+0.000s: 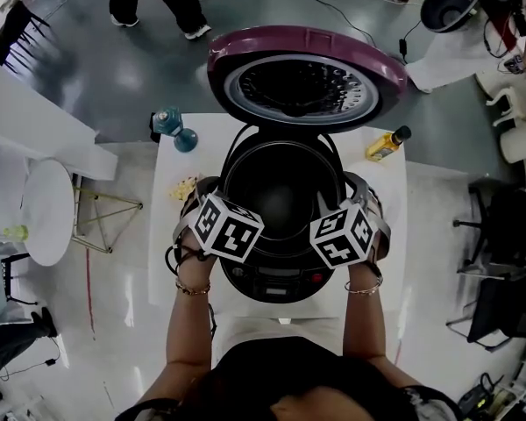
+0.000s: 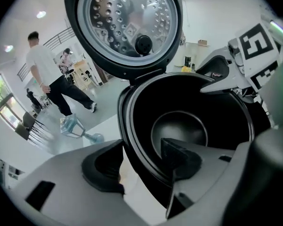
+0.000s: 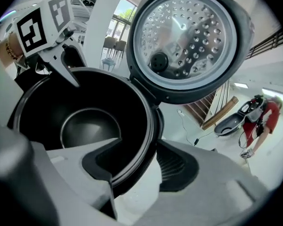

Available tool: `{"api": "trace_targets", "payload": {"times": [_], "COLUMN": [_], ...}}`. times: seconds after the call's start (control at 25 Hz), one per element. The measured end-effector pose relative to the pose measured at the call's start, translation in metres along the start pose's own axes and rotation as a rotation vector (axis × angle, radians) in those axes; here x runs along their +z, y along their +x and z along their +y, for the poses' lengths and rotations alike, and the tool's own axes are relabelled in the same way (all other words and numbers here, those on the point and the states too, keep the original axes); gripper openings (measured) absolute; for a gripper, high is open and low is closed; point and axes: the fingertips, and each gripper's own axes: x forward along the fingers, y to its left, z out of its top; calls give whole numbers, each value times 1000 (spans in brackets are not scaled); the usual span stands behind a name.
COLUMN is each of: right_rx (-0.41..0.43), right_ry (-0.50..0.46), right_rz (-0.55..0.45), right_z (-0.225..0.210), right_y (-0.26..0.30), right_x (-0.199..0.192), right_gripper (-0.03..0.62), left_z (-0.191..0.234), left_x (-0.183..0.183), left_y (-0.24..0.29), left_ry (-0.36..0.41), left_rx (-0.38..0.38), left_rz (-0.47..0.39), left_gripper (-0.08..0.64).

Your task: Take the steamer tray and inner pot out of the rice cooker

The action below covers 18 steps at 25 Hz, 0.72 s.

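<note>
Head view, left claw (image 1: 210, 189), right claw (image 1: 352, 188) astride rice cooker (image 1: 280, 274) rim

The rice cooker (image 1: 276, 281) sits on the surface (image 1: 171, 235), its lid (image 1: 302, 77) open behind and the inner pot (image 1: 280, 191) inside. The left claw (image 2: 140, 164) straddles the pot's left rim, the right claw (image 3: 134, 166) its right rim. A bottle (image 1: 387, 144) lies at the far right.

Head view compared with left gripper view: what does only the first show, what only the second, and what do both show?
Only the head view: the rice cooker's front control panel and the lid's purple outer shell. Only the left gripper view: that the left gripper has jaws apart, astride the rim of the round black inner pot. Both: that pot, and the perforated metal plate inside the open lid.
</note>
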Motion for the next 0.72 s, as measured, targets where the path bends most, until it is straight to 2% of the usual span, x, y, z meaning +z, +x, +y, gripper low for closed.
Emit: {"api": "trace_targets", "payload": {"times": [0.12,0.28,0.48,0.72], "right_rx": [3,37,6,-9], "right_ry": [11,96,176,298], "right_rz": [-29,-76,-147,-239], "right_z": [0,-4,-13,-21], "right_y": [-6,-10,-23,-34], "right_x": [6,11,20,28], "right_gripper": [165,140,115,80], "left_z": [3,4,5,6], "left_x": [3,5,7,10], "left_y": [-5,-9,-14,-27], "left_ry": [-35,-26,-46,-65], "left_rx": [-15,4,-22,-56], "left_rz": [-28,-42,-71,-116], "left_gripper": [227,195,186,138]}}
